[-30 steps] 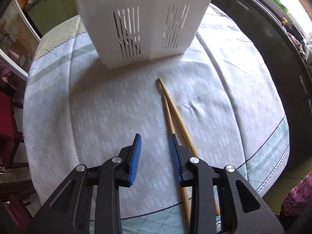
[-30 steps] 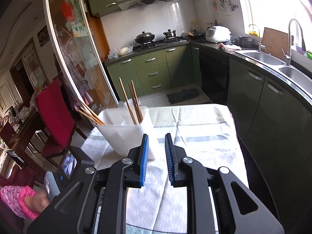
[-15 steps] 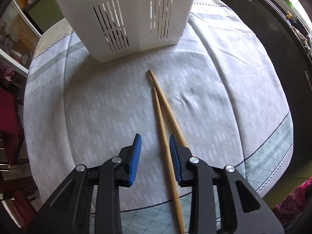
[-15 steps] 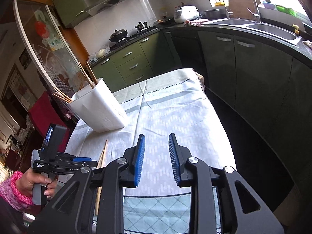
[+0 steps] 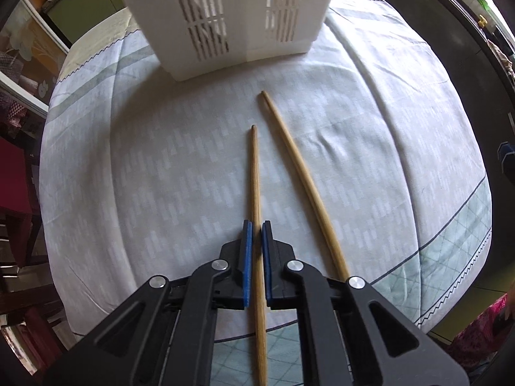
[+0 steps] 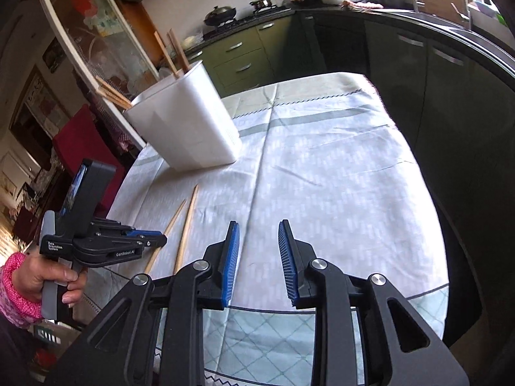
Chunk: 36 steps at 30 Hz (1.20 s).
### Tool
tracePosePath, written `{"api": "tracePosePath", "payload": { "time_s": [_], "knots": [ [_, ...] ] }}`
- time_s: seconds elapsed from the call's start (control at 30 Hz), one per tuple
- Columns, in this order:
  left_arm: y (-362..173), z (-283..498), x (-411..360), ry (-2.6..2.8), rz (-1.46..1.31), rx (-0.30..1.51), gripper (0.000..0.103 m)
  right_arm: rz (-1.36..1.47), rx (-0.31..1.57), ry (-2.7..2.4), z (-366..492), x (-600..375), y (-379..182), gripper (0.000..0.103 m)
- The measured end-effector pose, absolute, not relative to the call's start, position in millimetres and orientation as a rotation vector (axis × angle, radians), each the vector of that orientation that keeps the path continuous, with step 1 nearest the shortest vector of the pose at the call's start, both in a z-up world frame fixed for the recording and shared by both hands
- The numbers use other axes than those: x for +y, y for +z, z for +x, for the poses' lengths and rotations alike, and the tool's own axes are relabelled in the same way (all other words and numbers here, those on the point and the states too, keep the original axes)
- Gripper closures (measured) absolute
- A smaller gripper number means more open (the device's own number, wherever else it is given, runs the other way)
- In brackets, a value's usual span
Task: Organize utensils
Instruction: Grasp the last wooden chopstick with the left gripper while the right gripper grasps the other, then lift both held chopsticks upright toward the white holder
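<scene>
Two wooden chopsticks lie on the tablecloth. My left gripper (image 5: 256, 225) is shut on the left chopstick (image 5: 255, 173), which runs between the blue pads toward the white utensil holder (image 5: 225, 16). The second chopstick (image 5: 299, 167) lies free just to its right. In the right wrist view the left gripper (image 6: 154, 241) sits low over both chopsticks (image 6: 185, 228), and the holder (image 6: 186, 122) has several chopsticks standing in it. My right gripper (image 6: 259, 234) is open and empty above the tablecloth.
The table (image 6: 322, 167) has a pale patterned cloth with a green checked border at the near edge. Dark green kitchen cabinets (image 6: 450, 96) stand to the right. A red chair (image 6: 80, 141) and a glass door are on the left.
My left gripper has shifted right over the left chopstick and closed on it. My right gripper has tilted down toward the table and opened wider.
</scene>
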<state>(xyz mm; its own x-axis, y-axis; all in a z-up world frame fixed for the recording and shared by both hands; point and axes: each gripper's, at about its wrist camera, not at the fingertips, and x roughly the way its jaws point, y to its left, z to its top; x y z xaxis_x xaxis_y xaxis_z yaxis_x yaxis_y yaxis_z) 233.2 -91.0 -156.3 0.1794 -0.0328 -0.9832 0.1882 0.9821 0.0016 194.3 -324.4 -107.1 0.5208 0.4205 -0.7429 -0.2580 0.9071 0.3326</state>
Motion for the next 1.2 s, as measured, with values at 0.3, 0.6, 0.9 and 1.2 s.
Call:
{"api": "tracePosePath", "payload": {
  "time_s": [0.3,0.6,0.9,1.2],
  "knots": [
    [-144.6,236.3,-36.7,-0.106,0.019,1.341,0.097,-0.050,1.077,0.493,225.1,-199.8,-144.5,0.077],
    [-131.9,228.9,2.5,-0.091,-0.033,1.301,0.097,-0.165,1.194,0.459,265.9,-141.4,-177.2,0.077],
    [-137.7,231.5,8.0,-0.098,-0.049,1.305,0.097,-0.263,1.177,0.405,275.7,-111.5,-181.9,0.076],
    [-131.5,232.1,7.0,-0.105,-0.053,1.295,0.097,-0.191,1.168,0.439,278.1,-115.0,-173.0,0.096]
  ]
}}
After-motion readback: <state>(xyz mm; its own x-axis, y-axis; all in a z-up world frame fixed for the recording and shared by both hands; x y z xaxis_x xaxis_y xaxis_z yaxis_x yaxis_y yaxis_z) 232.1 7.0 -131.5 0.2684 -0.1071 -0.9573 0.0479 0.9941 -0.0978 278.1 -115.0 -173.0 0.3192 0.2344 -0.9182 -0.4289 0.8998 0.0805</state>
